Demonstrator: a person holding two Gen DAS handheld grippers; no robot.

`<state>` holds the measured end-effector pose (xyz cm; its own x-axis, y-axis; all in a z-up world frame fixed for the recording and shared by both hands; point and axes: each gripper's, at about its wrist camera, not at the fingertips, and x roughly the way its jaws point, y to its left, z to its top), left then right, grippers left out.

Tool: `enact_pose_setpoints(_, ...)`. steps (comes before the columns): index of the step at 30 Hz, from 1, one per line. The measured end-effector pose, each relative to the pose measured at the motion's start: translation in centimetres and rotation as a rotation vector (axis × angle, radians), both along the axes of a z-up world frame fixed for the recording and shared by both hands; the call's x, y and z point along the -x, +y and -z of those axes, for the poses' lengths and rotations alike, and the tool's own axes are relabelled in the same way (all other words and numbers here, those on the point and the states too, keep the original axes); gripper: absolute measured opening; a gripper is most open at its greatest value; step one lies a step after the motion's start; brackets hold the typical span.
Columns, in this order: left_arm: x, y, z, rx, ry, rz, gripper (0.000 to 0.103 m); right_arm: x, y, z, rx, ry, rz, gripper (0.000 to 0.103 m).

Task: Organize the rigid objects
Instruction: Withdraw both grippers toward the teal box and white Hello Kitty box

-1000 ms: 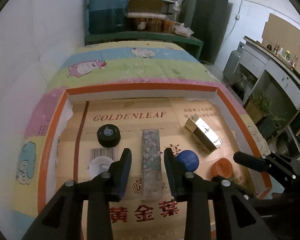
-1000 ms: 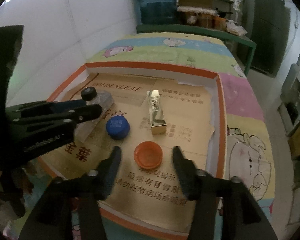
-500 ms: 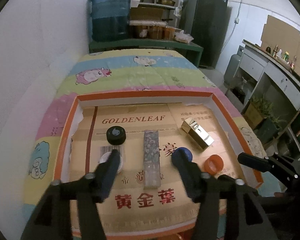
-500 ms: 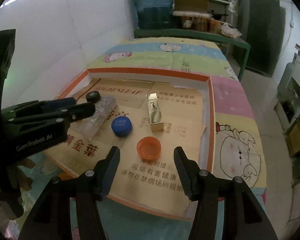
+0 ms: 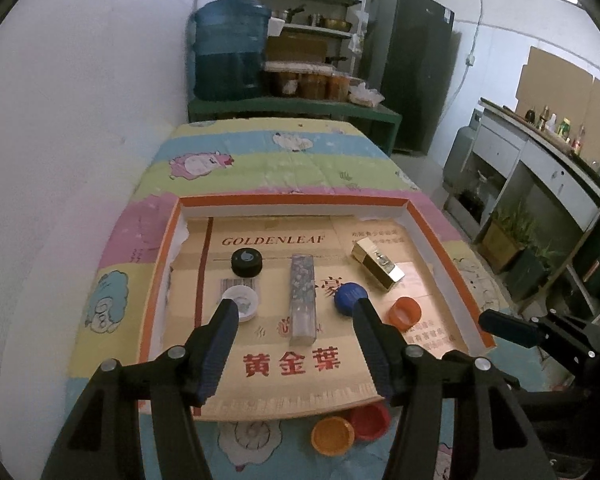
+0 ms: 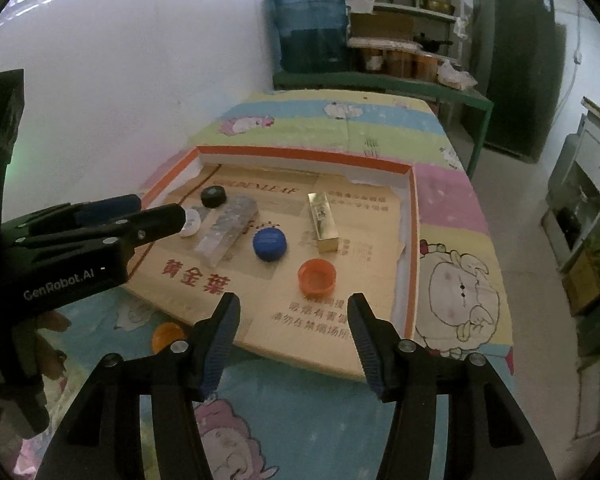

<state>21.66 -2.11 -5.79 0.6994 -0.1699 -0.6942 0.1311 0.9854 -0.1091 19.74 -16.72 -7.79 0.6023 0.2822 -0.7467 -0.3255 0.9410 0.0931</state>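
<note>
A shallow cardboard tray [image 5: 296,201] [image 6: 300,157] lies on the bed. In it lie a black cap [image 5: 246,262] [image 6: 213,196], a white cap [image 5: 241,302] [image 6: 191,223], a long speckled clear box [image 5: 302,292] [image 6: 228,232], a blue cap [image 5: 350,298] [image 6: 270,243], a gold box [image 5: 377,263] [image 6: 323,221] and an orange cap [image 5: 405,312] [image 6: 317,276]. My left gripper [image 5: 294,310] [image 6: 172,216] is open and empty, held above the tray's near part. My right gripper [image 6: 293,312] [image 5: 500,326] is open and empty above the tray's near edge.
An orange cap [image 5: 332,436] [image 6: 167,336] and a red cap [image 5: 370,420] lie on the bedsheet in front of the tray. A white wall runs along the left. A green shelf with a water jug [image 5: 230,52] stands behind the bed. Cabinets stand at the right.
Both grippers have pulled back and up from the tray. The left gripper's jaws have opened wider, away from the speckled box. The objects in the tray have not moved.
</note>
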Motion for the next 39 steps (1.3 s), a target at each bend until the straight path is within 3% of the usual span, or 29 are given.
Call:
enact_pose_setpoints(19, 6.5, 1.6, -2.8, 0.006, -0.065, -0.034, 0.059, 6.0, 2.0, -2.8, 0.017, -0.054, -0.029, 0.058)
enact_pose_setpoints(39, 12.1, 3.0, -3.2, 0.012, -0.088, -0.049, 0.059, 10.6, 3.5, -3.5, 0.025, -0.07, -0.05, 0.058)
